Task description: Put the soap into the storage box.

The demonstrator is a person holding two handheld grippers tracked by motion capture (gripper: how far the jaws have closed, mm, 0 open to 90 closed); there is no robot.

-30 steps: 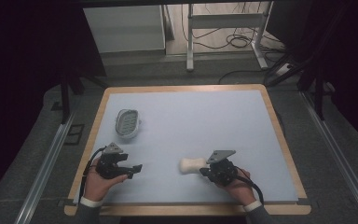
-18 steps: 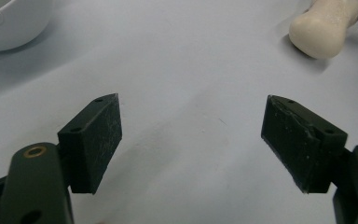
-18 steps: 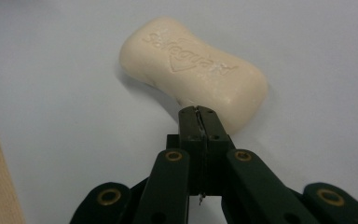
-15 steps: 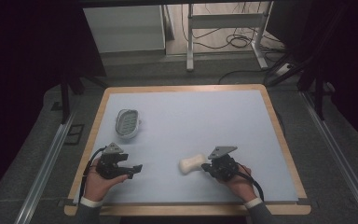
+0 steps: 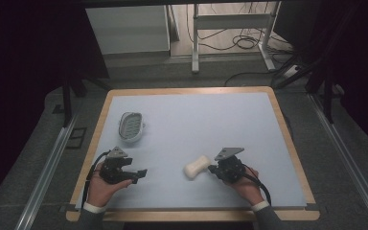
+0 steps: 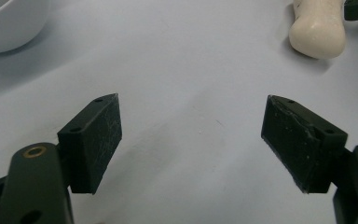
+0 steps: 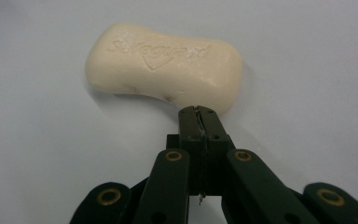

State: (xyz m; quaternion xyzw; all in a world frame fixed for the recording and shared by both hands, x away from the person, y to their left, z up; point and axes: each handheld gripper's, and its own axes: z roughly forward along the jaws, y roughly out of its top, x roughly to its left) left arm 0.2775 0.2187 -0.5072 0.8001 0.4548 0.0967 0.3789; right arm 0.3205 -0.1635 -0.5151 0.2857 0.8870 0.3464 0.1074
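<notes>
We see the cream bar of soap lying flat on the pale blue table, in the near half and a little right of centre, its embossed face up in the right gripper view. Against the frame half a second back, the bar sits in much the same spot, perhaps turned very slightly; we cannot be sure it has shifted at all. The right claw is pressed fully together, with nothing between its jaws, and in the right gripper view its tip meets the bar's near edge, touching or just short of it. The right hand holding it has edged a little toward the bar compared with a second ago. The left claw rests near the table's front left, spread wide and holding nothing, unchanged from the earlier frames; the left gripper view shows bare table between its jaws, with the soap farther off at upper right. The white soap dish stands well apart at the left, where it was before.
</notes>
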